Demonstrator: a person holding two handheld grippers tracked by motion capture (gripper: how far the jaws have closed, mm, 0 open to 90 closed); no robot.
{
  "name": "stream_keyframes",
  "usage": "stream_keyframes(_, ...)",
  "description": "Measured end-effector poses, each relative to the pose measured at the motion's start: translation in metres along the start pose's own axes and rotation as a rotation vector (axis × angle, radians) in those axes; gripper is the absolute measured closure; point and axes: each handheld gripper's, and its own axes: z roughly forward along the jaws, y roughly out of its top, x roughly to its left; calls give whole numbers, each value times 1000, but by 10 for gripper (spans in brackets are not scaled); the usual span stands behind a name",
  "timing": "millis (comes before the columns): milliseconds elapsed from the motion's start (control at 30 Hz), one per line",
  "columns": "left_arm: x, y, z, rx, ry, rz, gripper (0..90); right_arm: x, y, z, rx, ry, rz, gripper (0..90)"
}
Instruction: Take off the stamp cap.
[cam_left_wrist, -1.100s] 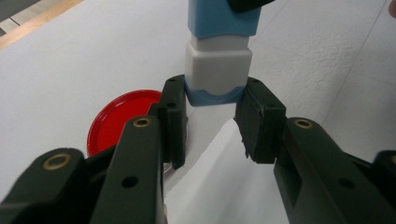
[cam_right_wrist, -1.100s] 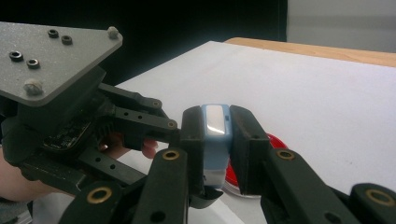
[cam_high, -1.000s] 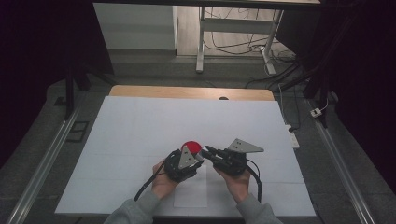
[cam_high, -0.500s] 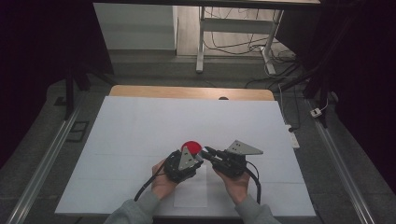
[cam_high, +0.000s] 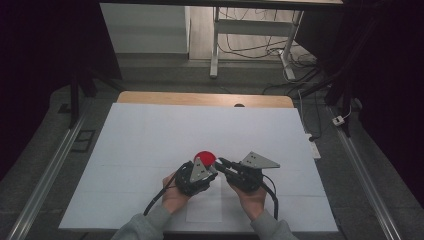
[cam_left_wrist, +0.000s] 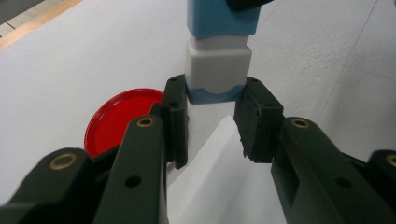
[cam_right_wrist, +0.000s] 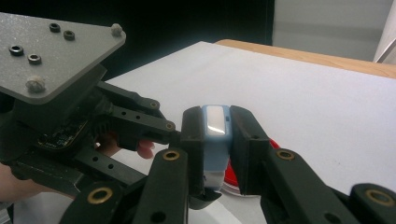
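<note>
A small blue and white block (cam_left_wrist: 218, 65) is held off the table between both grippers. My left gripper (cam_left_wrist: 215, 100) is shut on its lower blue end. My right gripper (cam_right_wrist: 215, 135) is shut on the other end of the block (cam_right_wrist: 215, 123), jaws pressing both sides. In the high view the left gripper (cam_high: 212, 165) and right gripper (cam_high: 222, 164) meet tip to tip near the table's front middle. A flat red disc (cam_high: 205, 156) lies on the white table just behind the left gripper; the red disc (cam_left_wrist: 119, 119) shows left of its jaws.
The white table (cam_high: 150, 140) stretches wide to the left, right and back. A brighter white sheet (cam_high: 204, 210) lies at the front edge between the person's forearms. The left gripper's grey plate (cam_right_wrist: 51, 51) stands close at the right gripper's left.
</note>
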Motion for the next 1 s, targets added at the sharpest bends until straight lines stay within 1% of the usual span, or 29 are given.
stream_keyframes(300, -1, -1, 2, 9, 4, 9, 655, 1, -1, 1, 12, -8, -4, 754)
stream_keyframes(467, -1, -2, 3, 14, 1, 7, 656, 1, -2, 2, 13, -9, 0, 754)
stream_keyframes(833, 0, -3, 3, 10, -2, 0, 656, 1, -3, 2, 7, -14, 7, 754)
stream_keyframes(900, -1, -3, 3, 11, -1, 6, 656, 1, -3, 2, 8, -14, 6, 754)
stream_keyframes(1000, -1, -3, 2, 16, 11, 27, 657, 0, -3, 2, 13, -7, 11, 754)
